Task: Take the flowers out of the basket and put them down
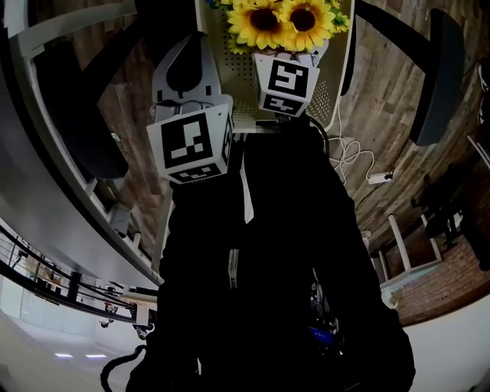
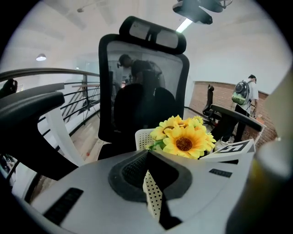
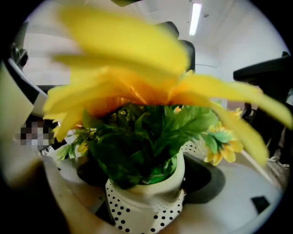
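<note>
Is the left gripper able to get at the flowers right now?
Probably yes: flowers lie just ahead of the left gripper, nothing between, though its jaws are together and the right gripper grips them.

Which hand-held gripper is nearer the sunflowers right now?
Right: the right hand-held gripper clamps the sunflowers at their base. The left hand-held gripper, shut and empty, sits short of them.

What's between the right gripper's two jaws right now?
The flowers' cream pot, leaves rising from it, stands between the dotted pads of the right gripper, which press its sides. The right gripper view shows this.
</note>
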Tool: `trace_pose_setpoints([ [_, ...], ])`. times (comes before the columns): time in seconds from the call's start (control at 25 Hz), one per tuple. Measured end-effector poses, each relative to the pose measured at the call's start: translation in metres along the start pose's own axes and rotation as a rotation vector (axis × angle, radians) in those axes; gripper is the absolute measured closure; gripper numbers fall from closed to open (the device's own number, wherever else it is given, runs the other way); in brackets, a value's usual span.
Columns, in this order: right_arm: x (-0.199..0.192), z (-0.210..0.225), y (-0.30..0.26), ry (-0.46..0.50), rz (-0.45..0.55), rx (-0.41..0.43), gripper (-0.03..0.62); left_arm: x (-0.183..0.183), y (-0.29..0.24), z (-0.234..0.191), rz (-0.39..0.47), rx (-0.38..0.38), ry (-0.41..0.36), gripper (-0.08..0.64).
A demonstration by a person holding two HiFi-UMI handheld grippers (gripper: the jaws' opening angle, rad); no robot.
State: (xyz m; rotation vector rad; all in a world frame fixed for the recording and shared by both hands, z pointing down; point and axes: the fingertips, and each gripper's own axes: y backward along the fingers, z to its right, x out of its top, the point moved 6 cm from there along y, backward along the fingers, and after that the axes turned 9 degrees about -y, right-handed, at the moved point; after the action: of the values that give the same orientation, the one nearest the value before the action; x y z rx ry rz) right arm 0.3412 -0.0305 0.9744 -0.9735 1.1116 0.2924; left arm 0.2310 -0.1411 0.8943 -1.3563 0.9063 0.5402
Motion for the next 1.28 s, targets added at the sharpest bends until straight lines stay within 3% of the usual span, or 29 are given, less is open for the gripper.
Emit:
trace_pose_setpoints([
  [0.2, 0.05, -0.008, 0.04, -0.017, 0.046, 0.014, 0.121, 0.028, 0.037, 0.0, 0.027, 0.047, -0.013, 0.56],
  [0.56, 0.178, -0.014, 0.154, -0.046, 0.081, 0.04, 0.121, 0.123, 0.14, -0.001, 0.124, 0.138, -0.005, 0.56],
  [0.8, 0.258, -0.048, 0.232, -0.033, 0.11, 0.094, 0.121, 0.176, 0.216, -0.02, 0.17, 0.171, -0.013, 0.56],
  [1.08, 0.358, -0.077, 0.33, -0.005, 0.117, 0.15, 0.121, 0.236, 0.317, -0.013, 0.243, 0.222, 0.025, 0.56],
  [1.28, 0.392, -0.091, 0.377, -0.005, 0.084, 0.191, 0.121, 0.261, 0.366, 0.003, 0.273, 0.241, -0.002, 0.56],
])
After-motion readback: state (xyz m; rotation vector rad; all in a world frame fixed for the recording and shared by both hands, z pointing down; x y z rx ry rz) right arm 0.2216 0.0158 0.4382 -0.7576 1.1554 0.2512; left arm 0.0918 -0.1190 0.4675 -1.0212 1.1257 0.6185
